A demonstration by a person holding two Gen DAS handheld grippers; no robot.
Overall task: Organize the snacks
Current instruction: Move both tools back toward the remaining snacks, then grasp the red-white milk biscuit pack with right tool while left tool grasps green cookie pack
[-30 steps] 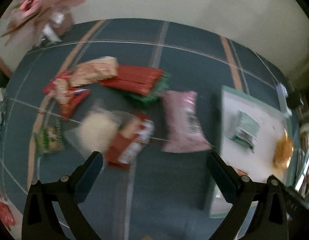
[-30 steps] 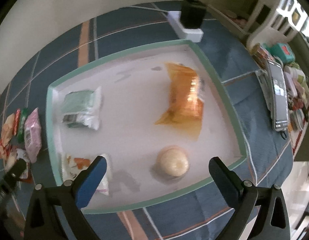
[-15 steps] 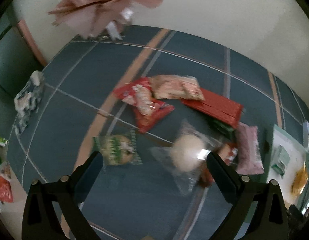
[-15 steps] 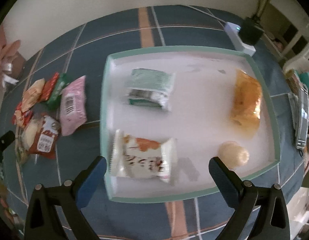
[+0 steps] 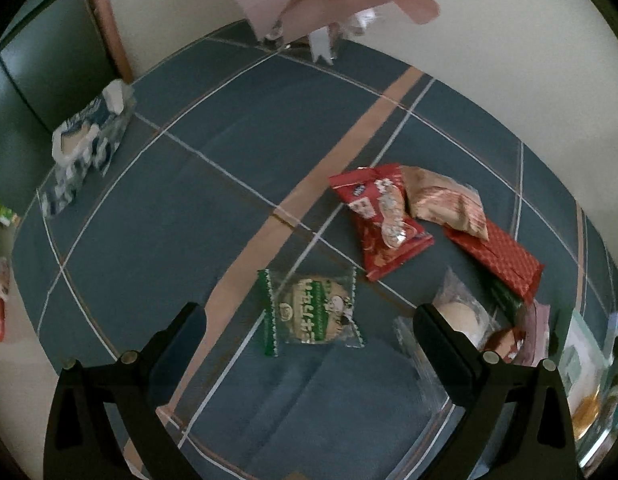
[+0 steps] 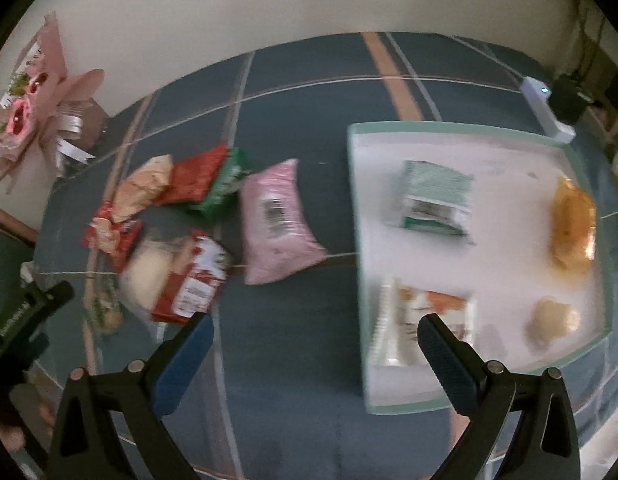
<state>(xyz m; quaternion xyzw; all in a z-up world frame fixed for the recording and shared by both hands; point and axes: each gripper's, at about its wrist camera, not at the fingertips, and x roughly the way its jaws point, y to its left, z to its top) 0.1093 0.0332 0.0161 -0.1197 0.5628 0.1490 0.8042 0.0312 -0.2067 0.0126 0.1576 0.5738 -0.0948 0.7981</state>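
Left gripper (image 5: 309,318): jaws spread wide, nothing held. A clear packet with green edges and a round biscuit (image 5: 311,312) lies flat on the cloth directly between the two fingers, not touching either as far as can be seen. Just beside the right-hand finger sits a clear bag holding a pale round bun (image 5: 463,316), partly hidden by that finger. Beyond it lie a red snack packet (image 5: 383,222), a tan packet (image 5: 449,204) overlapping a long red dotted packet (image 5: 497,258), with a green packet edge under the latter. The tray shows only as a blurred sliver at the far right edge.

Right gripper (image 6: 314,338): jaws also spread wide, empty, hovering over bare blue plaid tablecloth (image 6: 301,128). Its right-hand finger overlaps the near-left corner of the green-rimmed tray (image 6: 355,216), in front of a white and orange packet (image 6: 413,320) lying inside. Also in the tray: a green and white packet (image 6: 435,200), an orange packet (image 6: 571,228) and a pale round snack (image 6: 551,318), all apart from each other. Left of the tray, apart from it, lies a pink packet (image 6: 275,222); further left a red and white packet (image 6: 197,280) rests just ahead of the left-hand fingertip, touching the loose heap.

Periphery: a pink paper flower arrangement (image 6: 33,100) at the far left corner; a tissue pack (image 5: 89,140) at the table's left edge; a white power strip (image 6: 547,108) behind the tray
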